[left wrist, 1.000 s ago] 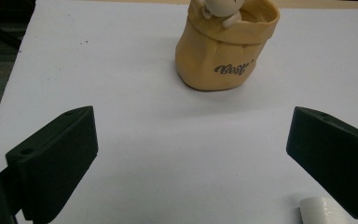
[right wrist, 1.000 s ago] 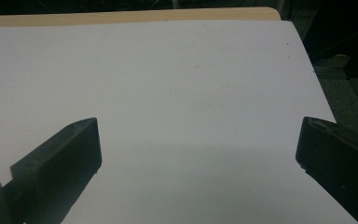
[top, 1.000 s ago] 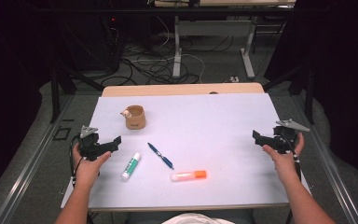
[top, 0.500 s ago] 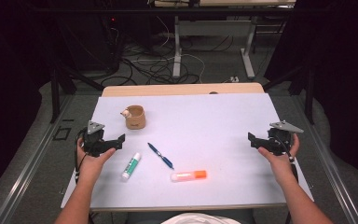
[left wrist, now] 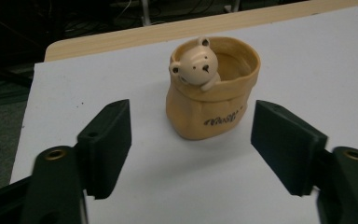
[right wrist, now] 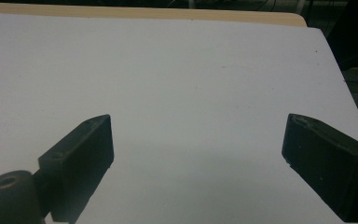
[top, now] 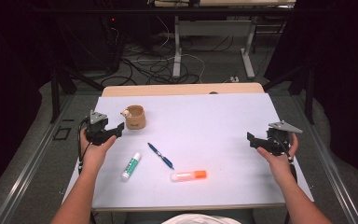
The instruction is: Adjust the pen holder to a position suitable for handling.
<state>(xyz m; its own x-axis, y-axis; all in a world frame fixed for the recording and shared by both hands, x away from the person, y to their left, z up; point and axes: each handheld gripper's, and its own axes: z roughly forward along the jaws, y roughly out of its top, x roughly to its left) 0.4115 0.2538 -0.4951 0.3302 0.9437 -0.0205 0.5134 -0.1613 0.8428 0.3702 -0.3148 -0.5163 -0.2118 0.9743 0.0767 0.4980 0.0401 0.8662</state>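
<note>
The left claw (left wrist: 191, 154) is closing in, jaws apart and gripping nothing, just short of the bear pot (left wrist: 213, 88); a narrowed gap risks knocking it over. The right claw (right wrist: 196, 163) is idling agape.

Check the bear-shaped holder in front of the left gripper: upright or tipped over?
Upright. The bear holder stands on its base on the white sheet, mouth facing up, with nothing visible inside. It sits apart from the left gripper.

Bear pot (top: 135, 117) far left on table (top: 214, 116); glue stick (top: 131, 166), pen (top: 161, 156), marker (top: 189, 175) in front, L to R
</note>
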